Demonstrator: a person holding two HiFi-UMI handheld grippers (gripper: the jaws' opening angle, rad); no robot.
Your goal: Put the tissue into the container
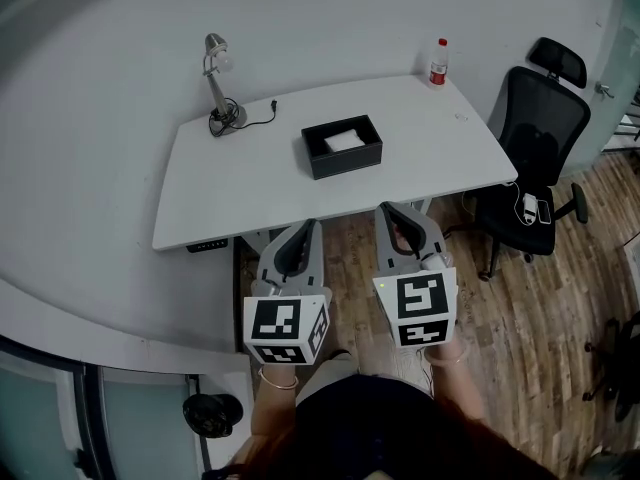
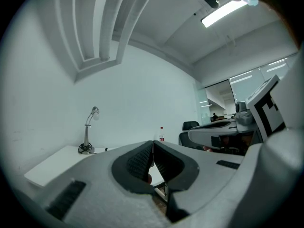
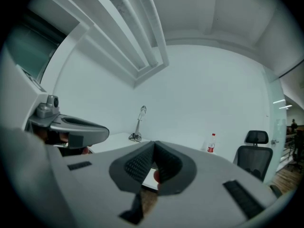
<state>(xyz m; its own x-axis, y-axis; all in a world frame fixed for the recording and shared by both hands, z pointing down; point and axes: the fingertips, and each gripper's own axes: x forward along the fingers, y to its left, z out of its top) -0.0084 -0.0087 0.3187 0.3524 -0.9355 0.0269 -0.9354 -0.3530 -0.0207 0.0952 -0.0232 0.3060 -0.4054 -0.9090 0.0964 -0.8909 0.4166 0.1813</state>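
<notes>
Tissue (image 1: 345, 140) in the container (image 1: 335, 161), and we're holding nothing

Our left tool (image 1: 303, 227) and right tool (image 1: 386, 209) hang by the near edge of the tabletop (image 1: 230, 193), jaws pressed together and empty. The container sits mid-tabletop, well apart from us. The tissue looks light and soft to us, so a gentle pinch on a raised fold should do.

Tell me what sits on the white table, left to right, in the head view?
Silver bendy desk lamp, black rectangular container with white tissue inside, clear plastic bottle with red cap.
</notes>
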